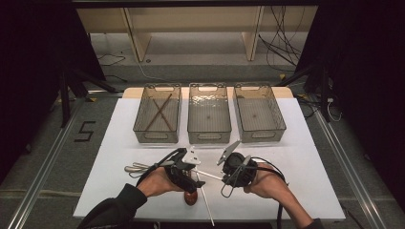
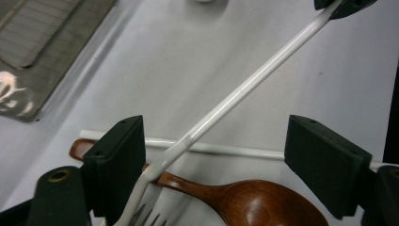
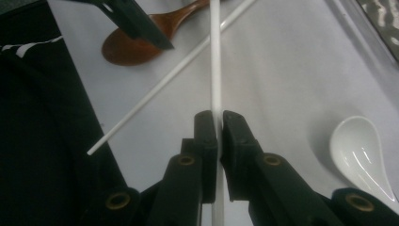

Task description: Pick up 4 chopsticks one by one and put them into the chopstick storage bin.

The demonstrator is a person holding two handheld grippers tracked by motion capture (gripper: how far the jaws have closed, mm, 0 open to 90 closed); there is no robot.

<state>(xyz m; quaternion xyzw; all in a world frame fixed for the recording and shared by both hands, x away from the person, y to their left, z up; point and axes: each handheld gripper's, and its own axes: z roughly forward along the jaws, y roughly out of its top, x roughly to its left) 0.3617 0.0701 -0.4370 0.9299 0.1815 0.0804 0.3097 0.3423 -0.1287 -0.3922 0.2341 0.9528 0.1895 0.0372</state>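
White sheeting is covering the table (image 1: 305,191), and everything below is being placed from it. Three clear bins are sitting in a row along its far half. Bin one (image 1: 139,114), at the left of the row, is holding two brown chopsticks (image 1: 160,112) crossed over each other. Bin two (image 1: 229,117), in the middle, and bin three (image 1: 279,117), at the right, are each showing a small dark spot on the floor; what those spots are cannot be told.

On the near half of the table, two hands are each carrying a gripper. The right gripper (image 3: 219,123) is clamping its jaws tightly on a white chopstick (image 3: 215,56), which is running straight out from between the pads. In the left gripper view the same stick (image 2: 244,89) is slanting down from the right gripper at the upper right and passing just inside the left-hand jaw. The left gripper (image 2: 214,155) is standing wide, its pads not pressing on anything, over the near-middle part of the table.

A second white chopstick (image 2: 221,149) is lying flat on the table beneath the held one, crossing under it. One brown wooden spoon (image 2: 254,202) is lying beside it between the left jaws, and fork tines (image 2: 150,217) are peeking out by the left-hand jaw. One white ceramic spoon (image 3: 360,155) is resting on the table just beside the right gripper. Some metal cutlery (image 1: 138,167) is lying left of the left hand.
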